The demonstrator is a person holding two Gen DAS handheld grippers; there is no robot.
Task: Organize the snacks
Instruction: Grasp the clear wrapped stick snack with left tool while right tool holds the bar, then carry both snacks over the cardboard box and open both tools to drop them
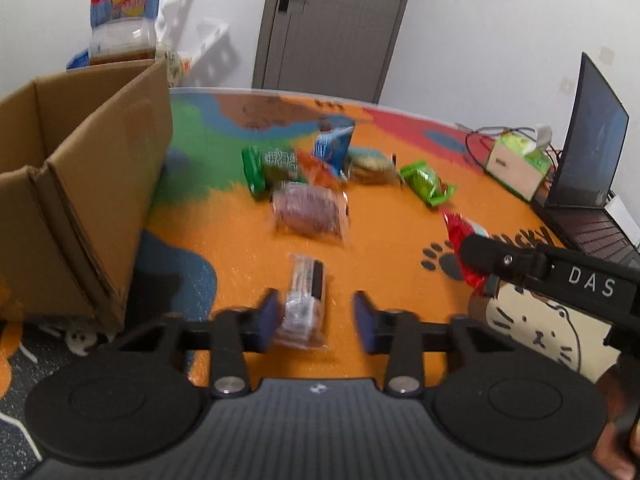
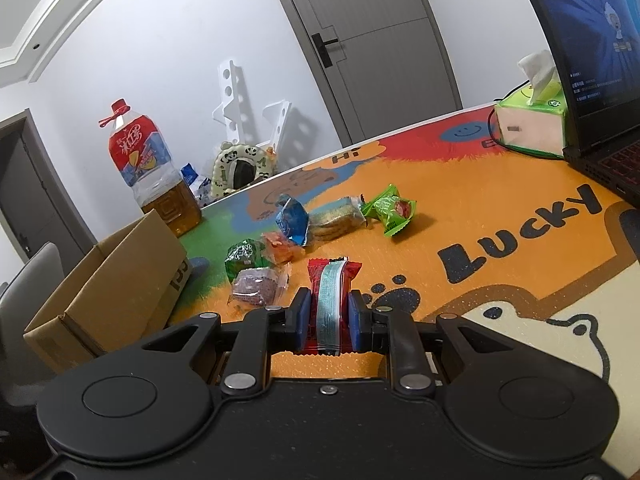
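Left wrist view
Left tongs: held apart, a clear-wrapped snack seen between the blue pads, touched by neither as far as can be told.
Cardboard box: placed open at the left on the surface, near the clear-wrapped snack.
Snack pile: a purple snack pack, a dark green packet, a blue packet and a light green packet are seen scattered beyond the tongs; the picture is blurred.
Right tongs: seen at the right edge, a red packet held at the tip.
Laptop: stood open at the far right, a tissue box beside it.

Right wrist view
Right tongs: clamped on the red packet, which is held upright between the pads above the surface.
Cardboard box: seen at the left, well apart from the red packet.
Snack pile: the purple snack pack, dark green packet, blue packet and light green packet are left lying on the surface.
Drink bottle: stood behind the box.
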